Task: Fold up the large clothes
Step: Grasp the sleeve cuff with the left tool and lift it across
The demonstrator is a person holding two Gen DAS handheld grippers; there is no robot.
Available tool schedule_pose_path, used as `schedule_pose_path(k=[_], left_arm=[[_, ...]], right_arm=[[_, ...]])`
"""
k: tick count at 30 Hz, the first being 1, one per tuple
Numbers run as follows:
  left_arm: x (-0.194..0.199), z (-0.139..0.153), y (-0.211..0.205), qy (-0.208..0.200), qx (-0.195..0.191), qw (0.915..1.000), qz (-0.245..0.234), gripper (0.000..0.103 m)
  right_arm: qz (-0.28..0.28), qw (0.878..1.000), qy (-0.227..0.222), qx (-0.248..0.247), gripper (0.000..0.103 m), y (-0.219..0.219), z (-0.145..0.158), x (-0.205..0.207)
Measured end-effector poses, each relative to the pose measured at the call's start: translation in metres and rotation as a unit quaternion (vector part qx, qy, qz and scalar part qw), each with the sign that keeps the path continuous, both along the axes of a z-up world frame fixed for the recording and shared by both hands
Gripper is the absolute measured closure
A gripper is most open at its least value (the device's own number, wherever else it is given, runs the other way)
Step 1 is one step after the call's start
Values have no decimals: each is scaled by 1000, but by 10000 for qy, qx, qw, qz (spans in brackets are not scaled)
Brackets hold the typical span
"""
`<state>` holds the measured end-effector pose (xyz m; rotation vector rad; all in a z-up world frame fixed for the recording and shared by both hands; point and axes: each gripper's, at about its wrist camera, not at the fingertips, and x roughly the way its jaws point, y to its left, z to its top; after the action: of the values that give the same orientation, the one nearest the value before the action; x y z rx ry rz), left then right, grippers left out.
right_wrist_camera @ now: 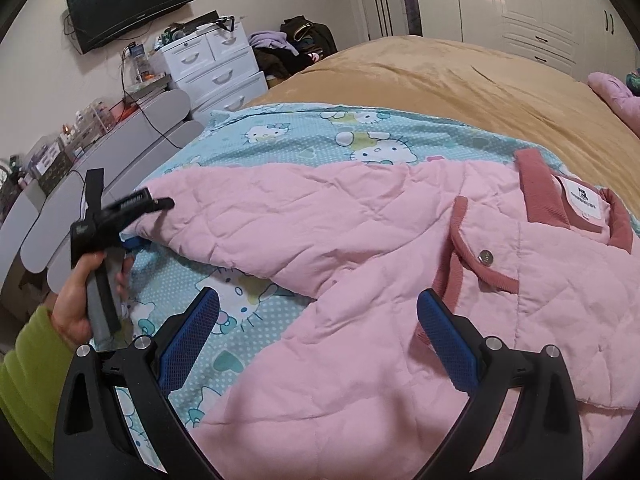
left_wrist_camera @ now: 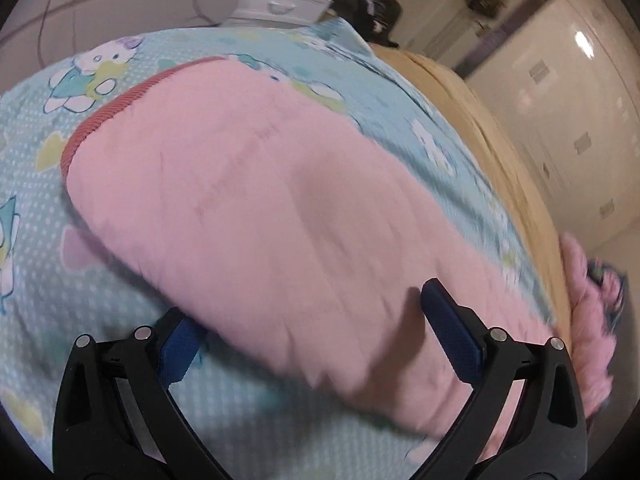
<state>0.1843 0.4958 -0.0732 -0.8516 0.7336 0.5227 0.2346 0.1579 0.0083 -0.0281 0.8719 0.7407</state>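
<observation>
A pink quilted jacket with dark pink trim lies spread on a blue cartoon-cat bedsheet. Its collar and white label lie at the right, and one sleeve stretches out to the left. My left gripper, seen in the right wrist view, is at the sleeve's cuff end. In the left wrist view the gripper is open with the blurred sleeve between its blue pads. My right gripper is open and empty over the jacket's lower body.
A tan blanket covers the far half of the bed. White drawers and a grey desk stand at the left, with a wall TV above. Dark clothes are piled behind the bed. White wardrobes stand at the back right.
</observation>
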Motion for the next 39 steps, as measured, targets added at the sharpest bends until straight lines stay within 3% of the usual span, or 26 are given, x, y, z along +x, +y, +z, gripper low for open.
schedule_pose_path(k=[1,2,3,6,12,16,21,30,39], left_arm=[[-1,1,4,26,8,9998,174,22],[-1,3,6,97,42,9996,267,46],[-1,7,8,111,110,9994,323,64],[-7,30,2,-170,354,9989,272,81],[-22,107,-41,-948,1025,9902,14,85],[-24,158,-83,-1352,1470,9794,-293,89],[-19,202,-134,-1692,1695,9682,-722,92],[-5,246,-219,-2075,2046,9467,-1374,92],[9,258,-292,-2236,2256,9272,-1987,92]], right_arm=[[-19,10000,5,1,4,-2,0,0],[-39,10000,9,0,4,-6,0,0],[-69,10000,1,-5,4,-11,1,1],[-178,9998,-17,32,4,-26,3,2],[-497,9984,64,255,4,-71,5,9],[-718,9967,54,382,4,-100,10,9],[-995,9930,-4,639,4,-144,19,6],[-1354,9856,-92,1012,4,-208,28,-4],[-1686,9779,26,1238,4,-260,19,-9]])
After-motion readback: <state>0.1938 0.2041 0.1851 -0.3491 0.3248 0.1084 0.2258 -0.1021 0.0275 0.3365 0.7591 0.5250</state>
